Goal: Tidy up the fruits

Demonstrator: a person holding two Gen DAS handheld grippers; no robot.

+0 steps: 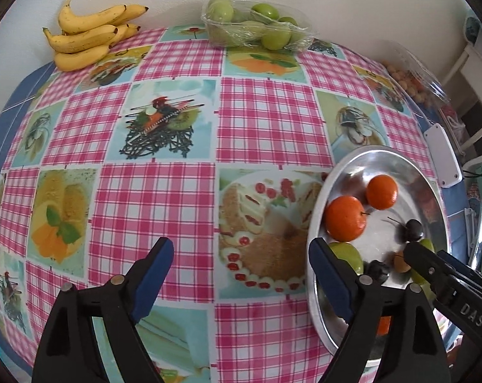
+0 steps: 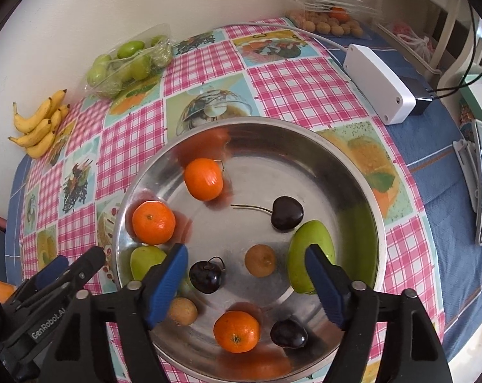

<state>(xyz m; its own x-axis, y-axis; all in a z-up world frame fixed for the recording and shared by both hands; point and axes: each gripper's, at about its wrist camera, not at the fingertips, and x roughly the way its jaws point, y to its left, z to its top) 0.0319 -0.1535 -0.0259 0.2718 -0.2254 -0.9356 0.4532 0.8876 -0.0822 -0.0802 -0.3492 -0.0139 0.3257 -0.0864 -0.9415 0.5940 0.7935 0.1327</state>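
The steel plate (image 2: 362, 198) sits on the checked desk (image 1: 164, 198) and holds the fruit — three oranges (image 2: 153, 222), dark cherries (image 2: 287, 213), green plums (image 2: 311, 257) and small tan fruits (image 2: 260, 260). The right tongs (image 2: 246, 282) hang over the plate, released, blue pads apart around a cherry (image 2: 207, 277) without touching it. The left tongs (image 1: 241, 279) are released too, empty over the cloth just beside the plate's rim. Far back by the wall lie bananas (image 1: 87, 32) and a wrapped tray of green plums (image 1: 256, 25); a white box (image 2: 379, 83) sits near the desk's edge.
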